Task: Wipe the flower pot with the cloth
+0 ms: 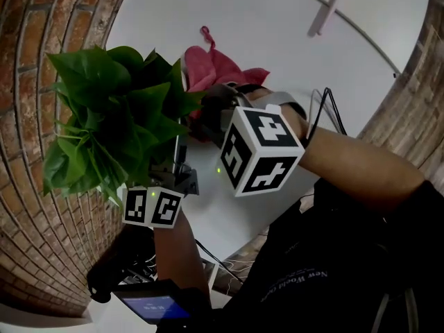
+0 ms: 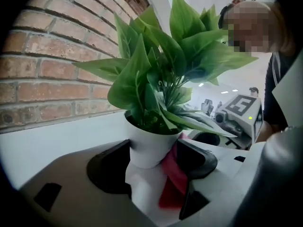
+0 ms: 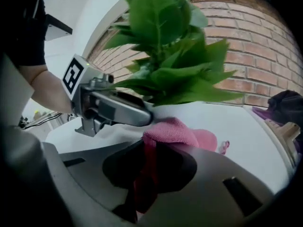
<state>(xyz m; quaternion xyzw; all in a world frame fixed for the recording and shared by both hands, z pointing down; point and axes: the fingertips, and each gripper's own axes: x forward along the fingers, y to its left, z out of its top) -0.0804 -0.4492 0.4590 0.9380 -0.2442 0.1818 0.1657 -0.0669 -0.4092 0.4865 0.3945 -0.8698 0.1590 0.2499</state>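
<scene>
A white flower pot (image 2: 149, 148) with a leafy green plant (image 1: 111, 116) stands between the jaws of my left gripper (image 2: 154, 160). The left pad touches its side. A fold of the pink cloth (image 2: 173, 174) lies squeezed between the pot and the right pad. My right gripper (image 3: 151, 160) is shut on the pink cloth (image 3: 175, 131), which bunches over its tips right beside the left gripper's metal body (image 3: 113, 109). In the head view the cloth (image 1: 215, 68) shows behind the leaves, the right gripper (image 1: 211, 116) sits next to the plant, and the pot is hidden under the leaves.
A brick wall (image 1: 41, 220) curves close behind and left of the plant. The white round table (image 1: 277, 19) stretches away beyond the cloth, with a pink stick (image 1: 326, 9) at its far side. Black cables (image 1: 326, 109) run by my right wrist. A dark device with a blue screen (image 1: 149, 304) sits below.
</scene>
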